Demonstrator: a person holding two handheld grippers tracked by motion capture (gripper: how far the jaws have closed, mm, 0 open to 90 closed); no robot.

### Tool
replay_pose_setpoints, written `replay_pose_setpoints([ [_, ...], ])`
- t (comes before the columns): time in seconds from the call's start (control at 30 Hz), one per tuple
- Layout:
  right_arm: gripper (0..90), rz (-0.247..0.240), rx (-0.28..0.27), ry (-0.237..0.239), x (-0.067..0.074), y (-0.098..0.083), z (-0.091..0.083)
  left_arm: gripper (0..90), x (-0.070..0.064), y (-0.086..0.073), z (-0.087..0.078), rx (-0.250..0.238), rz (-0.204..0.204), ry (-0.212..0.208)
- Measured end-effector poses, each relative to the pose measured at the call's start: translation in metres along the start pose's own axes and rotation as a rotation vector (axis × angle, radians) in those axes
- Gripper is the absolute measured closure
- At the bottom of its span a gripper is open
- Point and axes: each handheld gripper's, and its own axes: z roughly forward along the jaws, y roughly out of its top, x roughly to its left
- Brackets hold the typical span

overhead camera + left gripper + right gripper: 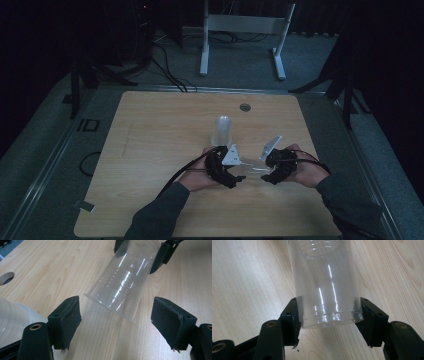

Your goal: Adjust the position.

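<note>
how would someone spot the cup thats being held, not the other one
On the wooden table, look at the near middle, between the person's two hands. There a clear plastic cup lies on its side above the wood, its base end clamped in the right claw. The other clear cup stands upside down just behind, touched by nothing.

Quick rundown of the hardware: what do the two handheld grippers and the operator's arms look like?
Both the left gripper and right gripper are black, each topped by a grey three-cornered plate, with black cables trailing back. Their fingers are flat black pads on black links with brass-coloured pivot holes. Sleeves are dark grey.
</note>
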Motion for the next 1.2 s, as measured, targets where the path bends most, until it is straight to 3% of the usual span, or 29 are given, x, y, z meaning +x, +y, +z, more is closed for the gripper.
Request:
replay_pose_setpoints([
  [0.3, 41.6, 0.074, -0.016, -0.044, -0.004, -0.010, 0.004, 24.3, 0.003, 0.000, 0.000, -0.006, -0.038, 0.023],
  [0.83, 41.7, 0.258, -0.081, -0.130, -0.008, -0.026, 0.011, 24.7, 0.005, -0.001, 0.001, -0.008, -0.077, 0.054],
  [1.2, 41.7, 0.336, -0.116, -0.180, -0.009, -0.038, 0.014, 24.7, 0.006, 0.000, 0.004, 0.003, -0.091, 0.064],
])
